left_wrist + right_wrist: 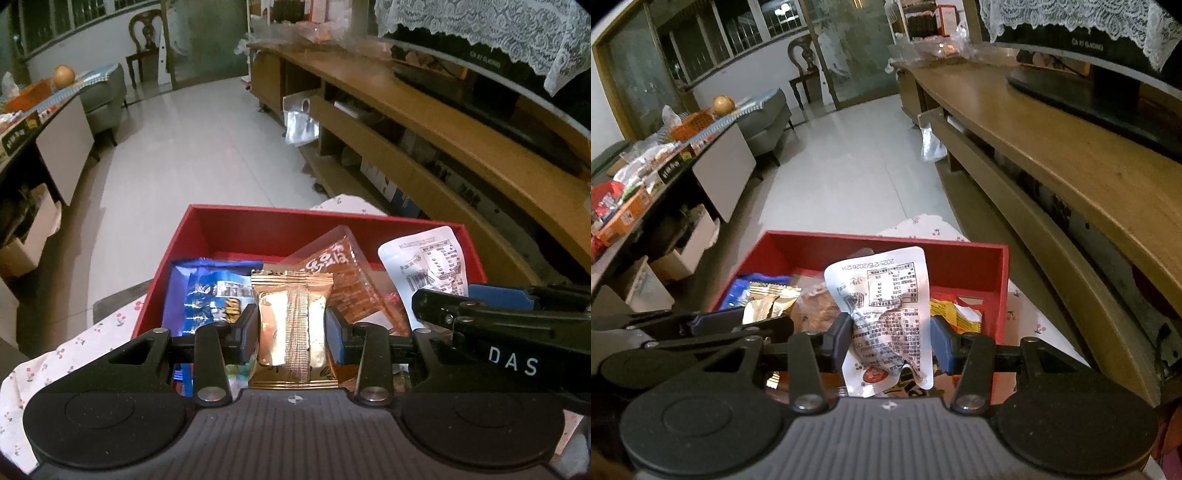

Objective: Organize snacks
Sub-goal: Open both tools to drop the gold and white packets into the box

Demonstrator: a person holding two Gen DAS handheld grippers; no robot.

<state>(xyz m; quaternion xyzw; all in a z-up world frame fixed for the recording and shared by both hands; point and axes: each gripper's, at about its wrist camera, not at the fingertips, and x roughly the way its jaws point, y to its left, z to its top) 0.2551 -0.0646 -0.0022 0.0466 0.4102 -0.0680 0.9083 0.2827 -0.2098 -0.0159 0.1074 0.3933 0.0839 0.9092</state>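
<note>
A red box (207,236) sits on a cherry-print cloth (85,343), holding a blue packet (199,291) and other snacks. Above it, the left claw (291,328) grips a gold packet (291,354); the right claw (892,341) grips a white packet (886,295).

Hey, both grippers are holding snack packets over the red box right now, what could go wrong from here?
1. The left gripper and right gripper sit very close together over the red box, so they may collide.
2. The white packet is crumpled and seems pinched low down; it might slip.
3. The box is already crowded; dropping the gold packet onto the tilted orange packet could leave it sliding about.
</note>
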